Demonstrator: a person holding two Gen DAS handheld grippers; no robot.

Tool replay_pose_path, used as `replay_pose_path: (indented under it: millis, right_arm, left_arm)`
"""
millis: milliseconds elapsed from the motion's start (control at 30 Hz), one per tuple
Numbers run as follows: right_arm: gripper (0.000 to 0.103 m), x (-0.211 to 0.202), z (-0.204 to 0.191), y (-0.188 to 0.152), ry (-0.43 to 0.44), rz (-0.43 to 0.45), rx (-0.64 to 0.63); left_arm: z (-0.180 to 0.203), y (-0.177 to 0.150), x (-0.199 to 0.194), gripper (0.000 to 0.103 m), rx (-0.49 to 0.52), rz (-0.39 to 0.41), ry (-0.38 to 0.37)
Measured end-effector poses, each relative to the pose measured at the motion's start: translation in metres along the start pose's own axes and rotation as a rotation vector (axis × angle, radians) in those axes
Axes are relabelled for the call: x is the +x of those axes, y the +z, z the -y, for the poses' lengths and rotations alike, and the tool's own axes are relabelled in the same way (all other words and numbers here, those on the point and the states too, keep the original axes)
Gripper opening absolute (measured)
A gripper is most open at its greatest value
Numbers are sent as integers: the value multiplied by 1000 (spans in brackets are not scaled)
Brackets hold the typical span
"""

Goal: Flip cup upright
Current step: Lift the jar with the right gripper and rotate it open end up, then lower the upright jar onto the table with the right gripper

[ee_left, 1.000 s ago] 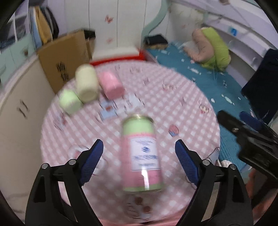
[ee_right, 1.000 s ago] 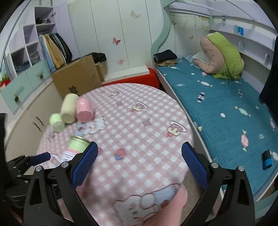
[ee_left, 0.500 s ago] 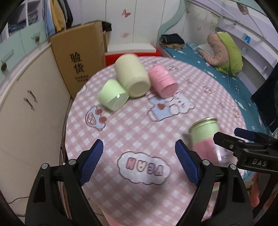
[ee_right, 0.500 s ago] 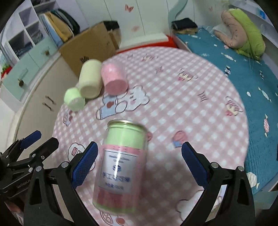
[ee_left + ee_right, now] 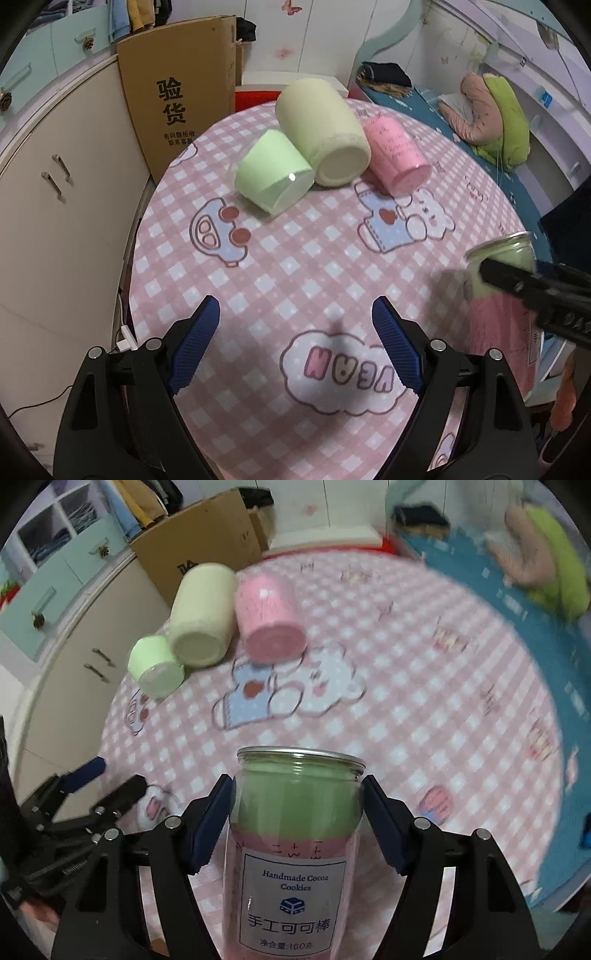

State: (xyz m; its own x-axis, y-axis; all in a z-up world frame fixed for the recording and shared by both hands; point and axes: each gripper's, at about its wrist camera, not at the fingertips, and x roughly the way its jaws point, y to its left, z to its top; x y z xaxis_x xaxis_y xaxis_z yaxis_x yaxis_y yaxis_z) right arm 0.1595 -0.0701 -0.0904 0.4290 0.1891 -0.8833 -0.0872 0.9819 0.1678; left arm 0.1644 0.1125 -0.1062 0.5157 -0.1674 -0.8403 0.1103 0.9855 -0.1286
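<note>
Three cups lie on their sides together at the far side of the round table: a green cup (image 5: 273, 177) (image 5: 157, 664), a pale yellow cup (image 5: 325, 129) (image 5: 201, 618) and a pink cup (image 5: 395, 158) (image 5: 269, 616). My left gripper (image 5: 295, 343) is open and empty, low over the near part of the table, well short of the cups. My right gripper (image 5: 297, 819) has its jaws closed against a clear cookie jar (image 5: 295, 849) with a green and pink filling and a label. The jar also shows at the right edge of the left wrist view (image 5: 502, 295).
The table has a pink checked cloth (image 5: 295, 266) with cartoon prints. A cardboard box (image 5: 177, 88) and cream cabinets (image 5: 55, 184) stand beyond its left edge. A bed with a teal cover (image 5: 554, 627) lies to the right. My left gripper shows at the lower left of the right wrist view (image 5: 92, 794).
The right gripper has moved forward around the jar and closed its jaws on it. The left wrist view has moved in slightly toward the three cups; its jaws stay open.
</note>
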Motion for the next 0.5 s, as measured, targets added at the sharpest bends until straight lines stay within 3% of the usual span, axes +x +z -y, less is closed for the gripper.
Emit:
replay_pose_path:
  millis: [233,367,500]
  right_arm:
    - [67,-54,-9,13,-45,279,-75]
    - [67,-56,-19,15,-55,324,-122]
    - [67,-43,-29,18,-71,314,-168]
  left_arm:
    - [17,10,-15,85,8,65,-15]
    - [25,8,-14,85,19,58,-20]
    - [24,6,-11,85,8,52,-6]
